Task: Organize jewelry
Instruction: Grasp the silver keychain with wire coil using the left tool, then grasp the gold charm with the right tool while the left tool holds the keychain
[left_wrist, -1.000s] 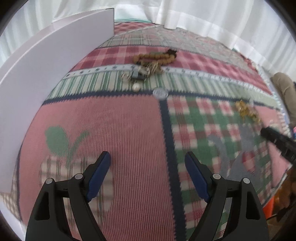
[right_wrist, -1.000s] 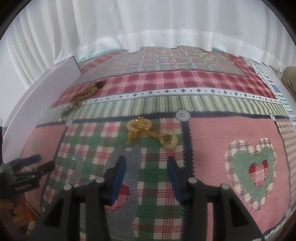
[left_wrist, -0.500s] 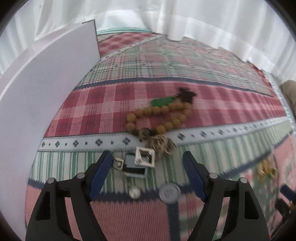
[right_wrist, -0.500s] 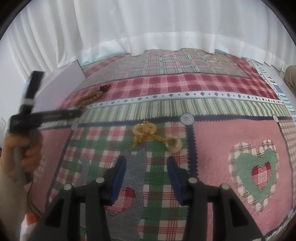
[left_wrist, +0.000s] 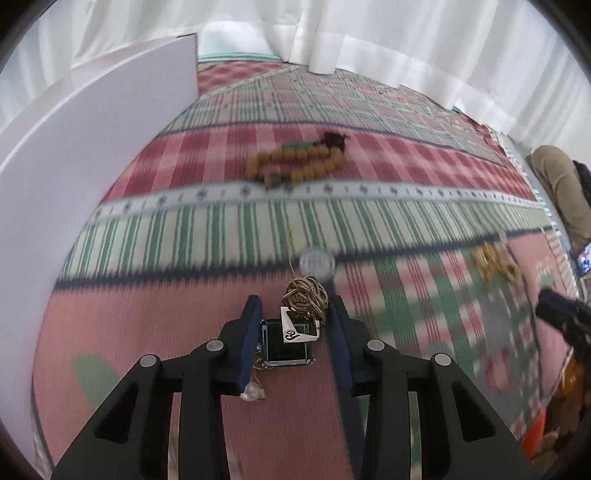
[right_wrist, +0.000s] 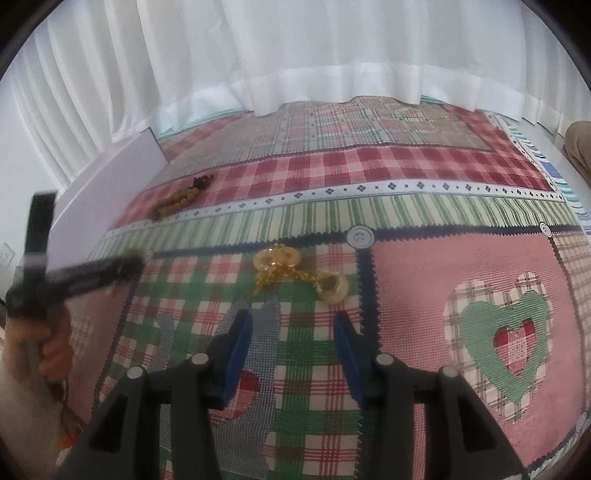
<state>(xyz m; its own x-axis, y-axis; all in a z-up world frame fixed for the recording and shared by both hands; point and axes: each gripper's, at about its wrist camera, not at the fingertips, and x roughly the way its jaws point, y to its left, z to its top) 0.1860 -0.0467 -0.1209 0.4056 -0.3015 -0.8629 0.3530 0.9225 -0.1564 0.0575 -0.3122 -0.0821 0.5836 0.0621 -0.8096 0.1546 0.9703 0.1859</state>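
My left gripper (left_wrist: 293, 314) is shut on a tangled bundle of jewelry (left_wrist: 295, 328): a coiled gold chain, a square silver pendant and a dark square piece, with a pearl hanging below. It holds the bundle above the cloth. A brown bead bracelet (left_wrist: 295, 164) with a dark tassel lies farther back; it also shows in the right wrist view (right_wrist: 177, 199). My right gripper (right_wrist: 291, 328) is open and empty, just short of a gold chain with rings (right_wrist: 299, 273) lying on the cloth. The gold set shows at the right in the left wrist view (left_wrist: 495, 262).
A patchwork checked cloth (right_wrist: 424, 177) covers the surface. A white board (left_wrist: 74, 192) stands along the left side. White curtains (right_wrist: 295, 55) hang behind. The hand holding the left gripper (right_wrist: 40, 332) shows at the left of the right wrist view.
My left gripper closed on the jewelry bundle and lifted it back from beside the bead bracelet. The right gripper stayed nearly still, drawing slightly toward the gold chain.
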